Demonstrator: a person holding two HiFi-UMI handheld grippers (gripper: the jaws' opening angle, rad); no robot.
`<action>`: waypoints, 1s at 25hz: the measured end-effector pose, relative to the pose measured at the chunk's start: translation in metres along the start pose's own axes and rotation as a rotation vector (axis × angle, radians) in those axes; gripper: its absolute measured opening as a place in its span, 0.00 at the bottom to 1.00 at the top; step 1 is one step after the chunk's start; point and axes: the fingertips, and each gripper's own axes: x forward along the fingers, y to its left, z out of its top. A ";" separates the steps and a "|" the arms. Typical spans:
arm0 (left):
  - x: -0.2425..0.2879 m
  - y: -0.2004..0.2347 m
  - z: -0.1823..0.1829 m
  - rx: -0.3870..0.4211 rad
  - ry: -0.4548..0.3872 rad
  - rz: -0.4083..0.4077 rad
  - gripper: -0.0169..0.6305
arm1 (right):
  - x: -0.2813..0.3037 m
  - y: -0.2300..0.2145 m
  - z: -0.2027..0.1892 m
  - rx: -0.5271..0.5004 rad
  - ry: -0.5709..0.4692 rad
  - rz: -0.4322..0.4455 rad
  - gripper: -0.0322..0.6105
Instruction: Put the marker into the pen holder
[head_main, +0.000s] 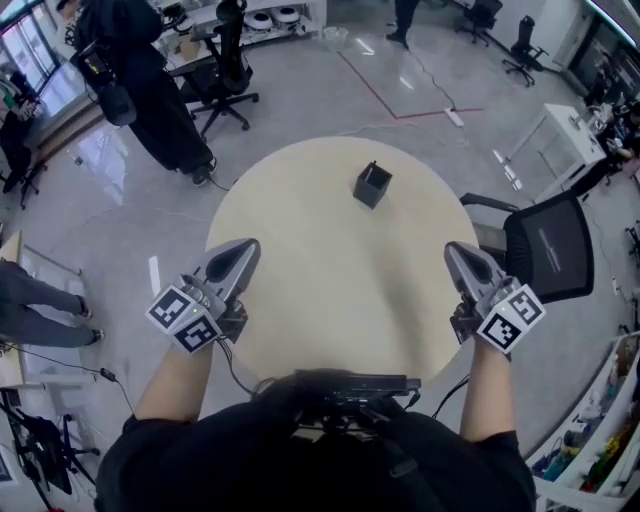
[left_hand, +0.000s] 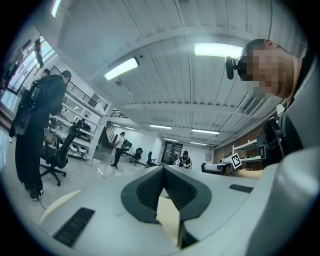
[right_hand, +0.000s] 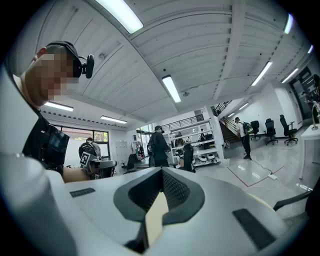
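While left gripper (head_main: 243, 252) and right gripper (head_main: 458, 255) hang pressed together, empty, the pen holder (head_main: 371, 185) stands far, nearer the right; marker unseen.

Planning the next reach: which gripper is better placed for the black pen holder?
Probably the right gripper: the black square pen holder stands nearer it than the left gripper. Both are shut.

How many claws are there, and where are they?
2. The left claw is at the round table's left edge, and the right claw is at its right edge. Both are shut and empty. None seems hidden.
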 end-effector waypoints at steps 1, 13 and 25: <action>-0.004 -0.012 0.001 0.004 -0.008 0.006 0.02 | -0.009 0.002 0.004 -0.006 -0.004 0.008 0.05; -0.026 -0.112 -0.013 -0.053 -0.083 0.100 0.02 | -0.076 0.003 0.003 -0.014 0.021 0.116 0.05; -0.040 -0.126 0.000 -0.002 -0.086 0.100 0.02 | -0.074 0.018 -0.002 -0.026 0.002 0.141 0.05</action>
